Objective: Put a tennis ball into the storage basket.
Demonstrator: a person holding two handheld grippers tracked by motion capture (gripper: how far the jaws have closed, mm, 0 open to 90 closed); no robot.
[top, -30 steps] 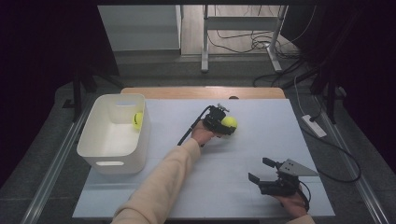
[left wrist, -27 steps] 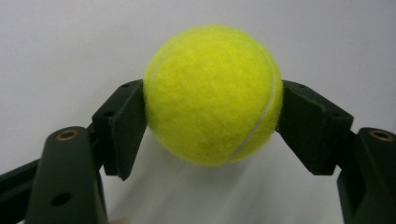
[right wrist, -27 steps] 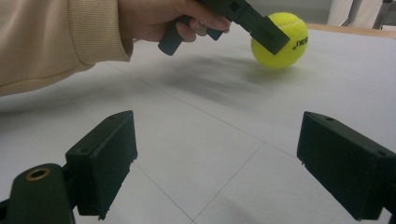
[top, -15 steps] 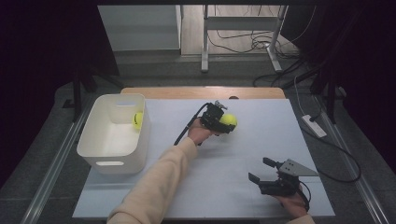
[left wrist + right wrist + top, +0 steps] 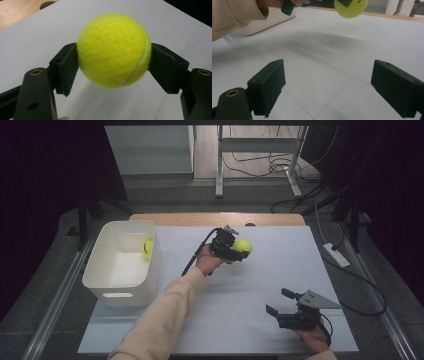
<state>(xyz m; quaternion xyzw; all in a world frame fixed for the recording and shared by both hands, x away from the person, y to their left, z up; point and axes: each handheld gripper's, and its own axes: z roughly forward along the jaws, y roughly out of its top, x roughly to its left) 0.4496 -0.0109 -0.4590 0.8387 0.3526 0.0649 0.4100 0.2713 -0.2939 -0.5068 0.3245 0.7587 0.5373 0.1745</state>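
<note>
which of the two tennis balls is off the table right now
The tennis ball clamped in the left tongs, lifted above the white sheet. The other ball lies inside the white bin.

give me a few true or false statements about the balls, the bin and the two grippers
1. The left gripper is shut on a ball. True.
2. That ball rests on the table. False: it is held clear above it.
3. The bin already holds a ball. True.
4. The right gripper grips a ball. False: its jaws stand open with nothing between them.
5. The bin is at the right of the table. False: it sits at the left in the high view.
</note>
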